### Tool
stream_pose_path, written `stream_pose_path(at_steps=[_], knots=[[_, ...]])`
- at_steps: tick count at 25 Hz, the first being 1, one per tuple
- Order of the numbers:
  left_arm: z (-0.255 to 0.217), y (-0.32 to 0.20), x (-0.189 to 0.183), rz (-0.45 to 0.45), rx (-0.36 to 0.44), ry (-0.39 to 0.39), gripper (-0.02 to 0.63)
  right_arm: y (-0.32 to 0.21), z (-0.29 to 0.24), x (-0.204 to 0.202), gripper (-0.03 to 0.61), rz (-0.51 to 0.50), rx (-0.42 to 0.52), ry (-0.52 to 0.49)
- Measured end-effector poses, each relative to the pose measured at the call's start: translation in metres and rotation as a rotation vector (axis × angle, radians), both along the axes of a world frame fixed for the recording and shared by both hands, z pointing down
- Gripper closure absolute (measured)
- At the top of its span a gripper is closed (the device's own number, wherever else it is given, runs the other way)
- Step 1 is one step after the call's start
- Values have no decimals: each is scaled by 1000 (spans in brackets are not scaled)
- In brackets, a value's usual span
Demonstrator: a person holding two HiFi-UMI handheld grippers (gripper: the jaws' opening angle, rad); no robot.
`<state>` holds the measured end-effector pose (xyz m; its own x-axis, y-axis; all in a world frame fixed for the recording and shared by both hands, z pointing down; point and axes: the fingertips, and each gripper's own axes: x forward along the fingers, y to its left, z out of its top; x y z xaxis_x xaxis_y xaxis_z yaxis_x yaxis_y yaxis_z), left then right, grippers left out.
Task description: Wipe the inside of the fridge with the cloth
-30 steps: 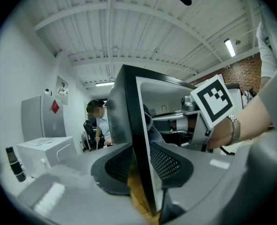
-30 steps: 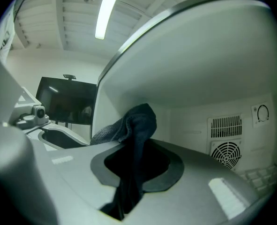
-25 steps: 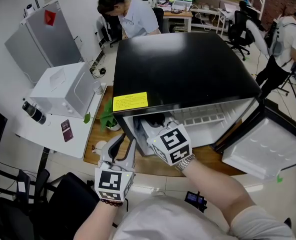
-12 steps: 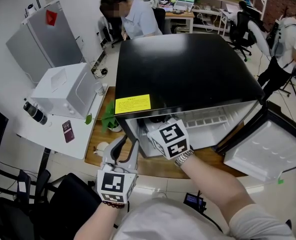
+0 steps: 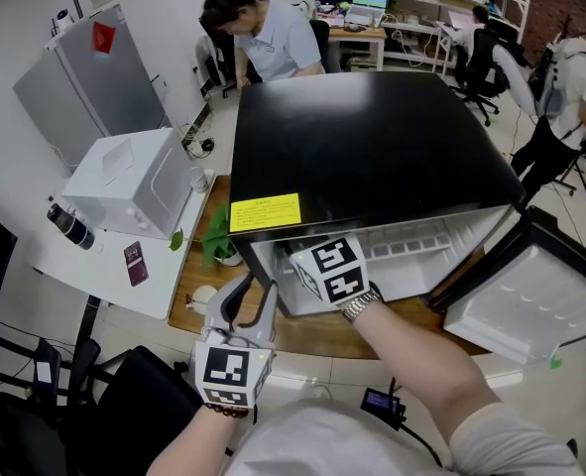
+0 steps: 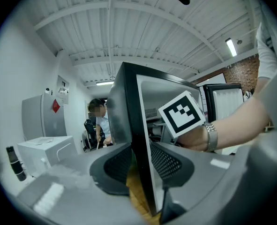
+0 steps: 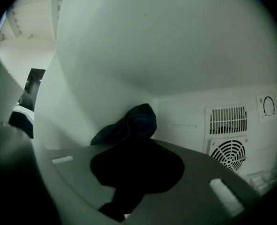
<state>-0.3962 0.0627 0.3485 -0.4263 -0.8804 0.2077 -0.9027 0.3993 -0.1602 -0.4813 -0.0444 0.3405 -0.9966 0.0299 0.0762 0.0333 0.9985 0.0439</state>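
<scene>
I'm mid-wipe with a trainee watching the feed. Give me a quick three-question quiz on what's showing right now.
1. True or false: the fridge has its door standing open.
2. What does the right gripper hold inside the fridge? A. a sponge B. a dark cloth C. a bottle
3. Fill in: the sticker at the front edge of the fridge's top is ___ in colour.
Key: 1 true; 2 B; 3 yellow.

Head view overhead, gripper views near — fridge (image 5: 372,147)
</scene>
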Motion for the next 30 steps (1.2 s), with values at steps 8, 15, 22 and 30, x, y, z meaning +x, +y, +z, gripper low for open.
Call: stream_pose_path(at_steps=[8, 15, 22, 30], knots=[[0, -2, 1, 0, 1, 8, 488, -11, 5, -11, 522, 29, -13, 18], [1, -1, 1, 10, -12, -9, 488, -17, 2, -17, 522, 52, 9, 24], [1, -1, 2, 2, -11, 7, 488, -22, 3, -21, 522, 69, 21, 29], [0, -3, 1, -5, -5, 3, 488, -31, 10, -20, 522, 105, 24, 61]])
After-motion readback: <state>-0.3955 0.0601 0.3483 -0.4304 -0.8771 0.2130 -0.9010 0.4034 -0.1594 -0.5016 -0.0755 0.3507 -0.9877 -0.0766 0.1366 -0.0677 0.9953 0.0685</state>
